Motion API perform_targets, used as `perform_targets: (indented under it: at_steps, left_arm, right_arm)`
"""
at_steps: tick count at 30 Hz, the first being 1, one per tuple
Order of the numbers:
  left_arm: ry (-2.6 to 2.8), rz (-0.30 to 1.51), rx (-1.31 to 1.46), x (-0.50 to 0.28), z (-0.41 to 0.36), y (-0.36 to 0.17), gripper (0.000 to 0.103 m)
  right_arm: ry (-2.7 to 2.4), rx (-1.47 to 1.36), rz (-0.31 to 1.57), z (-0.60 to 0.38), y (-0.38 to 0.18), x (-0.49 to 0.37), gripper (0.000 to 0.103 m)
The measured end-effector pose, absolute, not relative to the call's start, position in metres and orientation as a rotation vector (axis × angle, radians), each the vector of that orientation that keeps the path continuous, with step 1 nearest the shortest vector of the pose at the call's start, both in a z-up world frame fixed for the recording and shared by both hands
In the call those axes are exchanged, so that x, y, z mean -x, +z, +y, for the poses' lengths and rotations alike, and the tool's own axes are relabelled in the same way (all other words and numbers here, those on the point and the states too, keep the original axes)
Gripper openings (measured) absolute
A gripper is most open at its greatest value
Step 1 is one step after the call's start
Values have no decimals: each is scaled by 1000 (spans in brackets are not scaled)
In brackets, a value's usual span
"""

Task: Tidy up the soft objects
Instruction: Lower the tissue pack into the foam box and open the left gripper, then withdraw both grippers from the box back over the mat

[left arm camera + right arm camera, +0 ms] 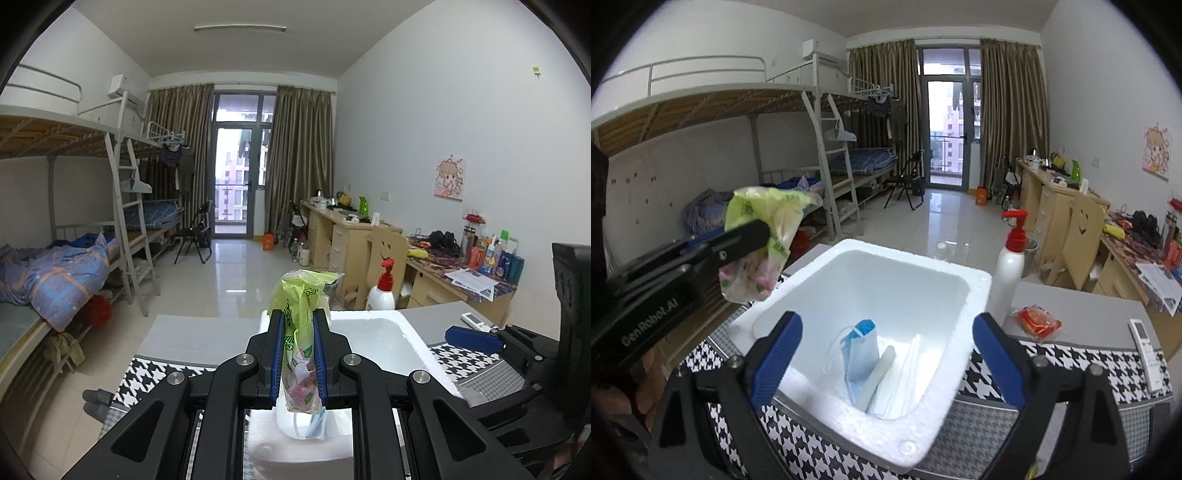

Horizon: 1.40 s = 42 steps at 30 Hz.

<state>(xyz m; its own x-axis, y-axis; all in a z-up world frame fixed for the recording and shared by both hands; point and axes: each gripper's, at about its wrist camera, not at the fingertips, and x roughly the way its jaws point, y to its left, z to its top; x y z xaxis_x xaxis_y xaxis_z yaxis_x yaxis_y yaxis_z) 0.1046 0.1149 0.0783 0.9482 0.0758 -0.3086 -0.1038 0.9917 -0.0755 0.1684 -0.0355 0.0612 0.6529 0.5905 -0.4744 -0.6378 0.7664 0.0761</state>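
My left gripper [299, 325] is shut on a soft green plastic packet [300, 317] with pink print, held in the air above the left rim of a white foam box [388, 332]. The same packet [764, 236] and left gripper [753, 232] show at the left of the right wrist view. My right gripper [886, 332] is open and empty over the near side of the foam box [964, 295]. Inside the box lie a blue face mask [860, 354] and folded white masks [905, 380].
A white pump bottle with a red top [1010, 266] stands behind the box. A red snack packet [1038, 323] and a white remote [1145, 343] lie on the grey tabletop to the right. A houndstooth cloth [1071, 373] covers the near table. Bunk beds stand left, desks right.
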Motion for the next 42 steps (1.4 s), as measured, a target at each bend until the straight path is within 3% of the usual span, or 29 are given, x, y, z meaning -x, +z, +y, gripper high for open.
perform_targets:
  at_steps: [34, 36, 38, 40, 41, 42]
  left_arm:
    - [13, 471, 49, -150, 71, 62, 17]
    - [14, 478, 49, -152, 70, 61, 26]
    - [12, 477, 55, -151, 70, 61, 67]
    - [34, 433, 54, -146, 68, 63, 94]
    - [44, 418, 48, -144, 67, 64, 102]
    - [54, 404, 39, -142, 66, 65, 102]
  right_arm:
    - [562, -16, 496, -127, 47, -172, 96]
    - [560, -18, 495, -129, 46, -172, 96]
    - [557, -19, 494, -131, 46, -172, 96]
    - [549, -19, 493, -134, 46, -173, 96]
    - [549, -19, 491, -135, 46, -173, 96]
    - [549, -20, 489, -136, 47, -172, 96]
